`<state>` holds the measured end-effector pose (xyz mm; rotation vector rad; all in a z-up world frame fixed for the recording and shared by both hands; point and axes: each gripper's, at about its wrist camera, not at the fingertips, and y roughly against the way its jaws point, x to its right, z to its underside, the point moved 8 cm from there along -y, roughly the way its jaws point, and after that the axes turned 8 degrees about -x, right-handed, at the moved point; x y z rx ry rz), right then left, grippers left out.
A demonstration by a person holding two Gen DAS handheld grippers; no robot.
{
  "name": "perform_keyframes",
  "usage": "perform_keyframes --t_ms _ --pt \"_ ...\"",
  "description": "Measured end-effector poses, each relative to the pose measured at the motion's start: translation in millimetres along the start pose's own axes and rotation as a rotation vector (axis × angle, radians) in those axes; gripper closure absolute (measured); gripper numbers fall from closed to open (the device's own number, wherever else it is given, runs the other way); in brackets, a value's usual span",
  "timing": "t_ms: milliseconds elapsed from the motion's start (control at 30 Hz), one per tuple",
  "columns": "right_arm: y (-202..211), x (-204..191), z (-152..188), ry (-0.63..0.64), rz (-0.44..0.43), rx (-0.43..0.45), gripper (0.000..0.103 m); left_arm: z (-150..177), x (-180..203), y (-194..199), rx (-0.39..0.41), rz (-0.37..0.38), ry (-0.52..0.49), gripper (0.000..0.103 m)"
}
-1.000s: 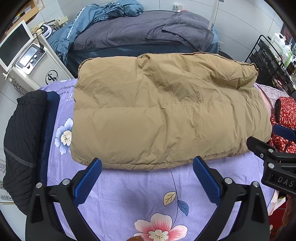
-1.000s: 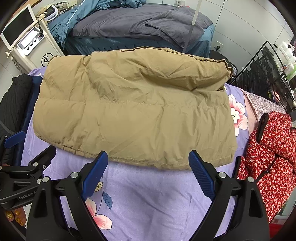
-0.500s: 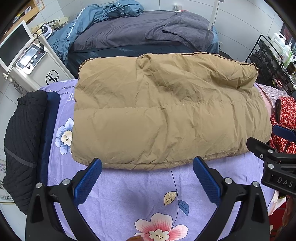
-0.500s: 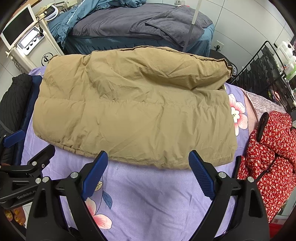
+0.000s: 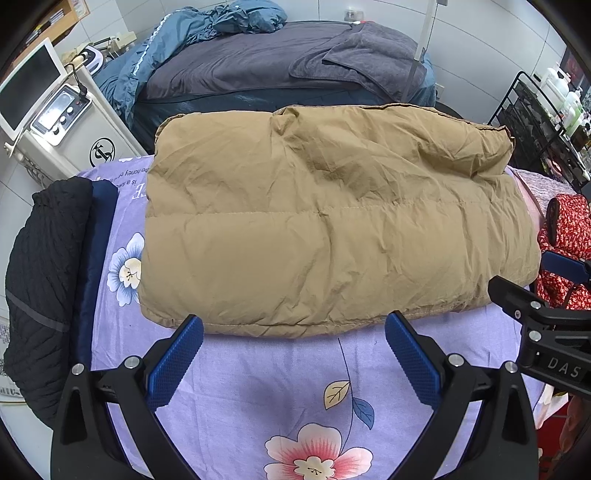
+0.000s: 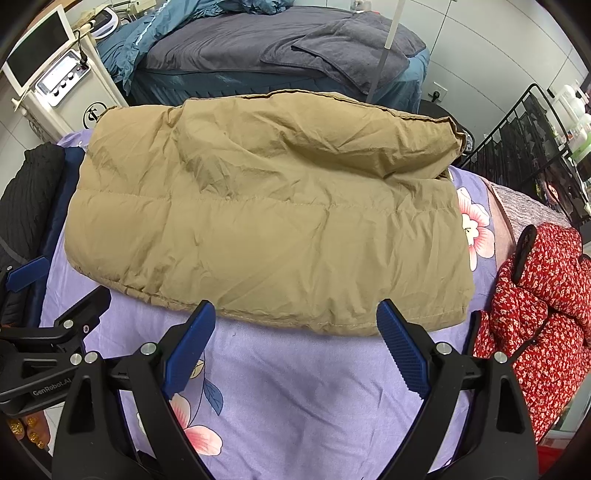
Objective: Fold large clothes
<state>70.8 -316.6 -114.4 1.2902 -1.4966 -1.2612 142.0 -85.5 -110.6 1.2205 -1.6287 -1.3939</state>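
A tiled room is seen, with one dark bed (image 5: 258, 70) at the back, covered by a grey blanket (image 5: 354, 55) and a heap of blue bedding (image 5: 207, 26). Nearer, one work surface is spread with a purple flowered sheet (image 5: 280, 373), and on it one tan padded jacket (image 5: 332, 225) is laid folded into a broad rectangle, its near hem just beyond both pairs of fingertips. One black garment (image 5: 40, 277) is piled over a navy one (image 5: 92, 258) at the sheet's left edge, and one red flowered garment (image 6: 535, 314) is bunched at the right edge. One white machine (image 5: 66, 122) with a screen is placed at the left wall, and one black wire rack (image 5: 546, 110) holding bottles at the right. Two grippers are counted: the left gripper (image 5: 293, 349) and the right gripper (image 6: 297, 332) are both held over the bare sheet with jaws spread wide, nothing gripped.
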Motion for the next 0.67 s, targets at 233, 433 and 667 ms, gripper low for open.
perform_keyframes --t_ms 233,433,667 --pt "-0.2 -0.1 -0.1 0.001 0.001 -0.001 0.015 -0.6 0.1 2.0 0.034 -0.008 -0.005 0.006" --pt "-1.9 1.8 1.7 -0.002 0.002 -0.003 0.015 -2.0 -1.3 0.0 0.016 -0.023 -0.004 0.006" --pt "-2.3 1.9 0.7 0.004 0.003 -0.002 0.015 -1.4 -1.0 -0.1 0.011 -0.027 -0.005 0.006"
